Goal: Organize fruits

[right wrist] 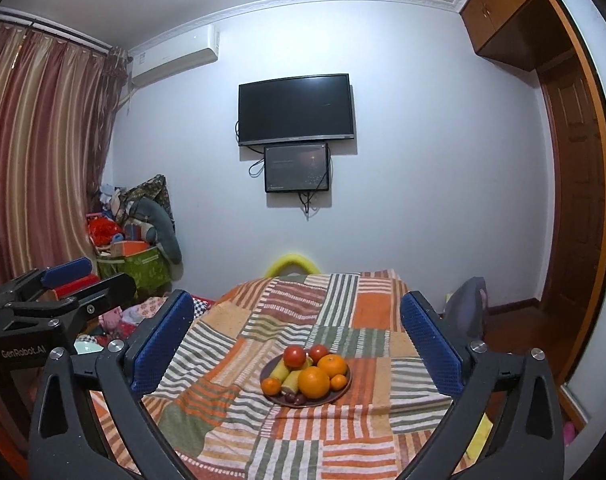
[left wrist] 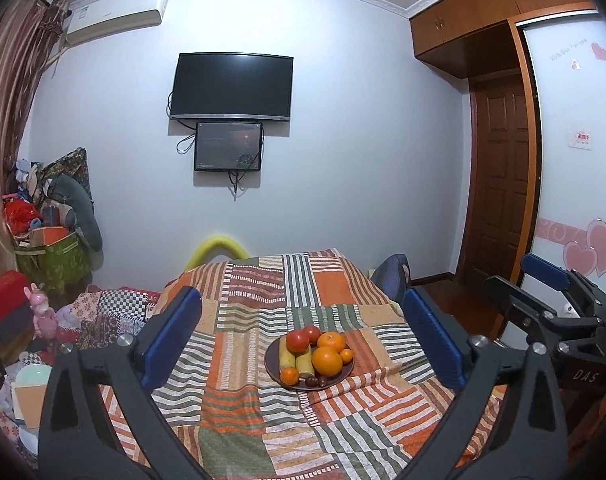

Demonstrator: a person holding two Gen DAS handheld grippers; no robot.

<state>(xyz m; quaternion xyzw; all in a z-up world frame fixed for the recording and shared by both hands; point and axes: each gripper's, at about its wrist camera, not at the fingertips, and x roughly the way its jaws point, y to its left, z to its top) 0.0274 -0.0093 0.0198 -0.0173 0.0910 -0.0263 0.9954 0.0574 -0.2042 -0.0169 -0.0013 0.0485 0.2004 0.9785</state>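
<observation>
A dark round plate [left wrist: 273, 368] [right wrist: 343, 394] sits on a table covered by a striped patchwork cloth [left wrist: 263, 432] [right wrist: 231, 420]. It holds two red apples [left wrist: 297, 341] [right wrist: 294, 356], oranges [left wrist: 327, 361] [right wrist: 313, 382], small tangerines, yellow banana pieces [left wrist: 285, 357] and dark grapes [left wrist: 316, 381]. My left gripper [left wrist: 303, 340] is open and empty, above the table and short of the plate. My right gripper [right wrist: 299, 342] is open and empty too, held the same way. The right gripper shows at the right edge of the left wrist view [left wrist: 543, 280].
A wall with a TV [left wrist: 231, 86] and a smaller screen stands behind the table. Bags, boxes and clutter [left wrist: 51, 240] pile up at the left by the curtains. A chair back [left wrist: 395, 274] stands at the table's right, and a wooden door [left wrist: 503, 184] beyond it.
</observation>
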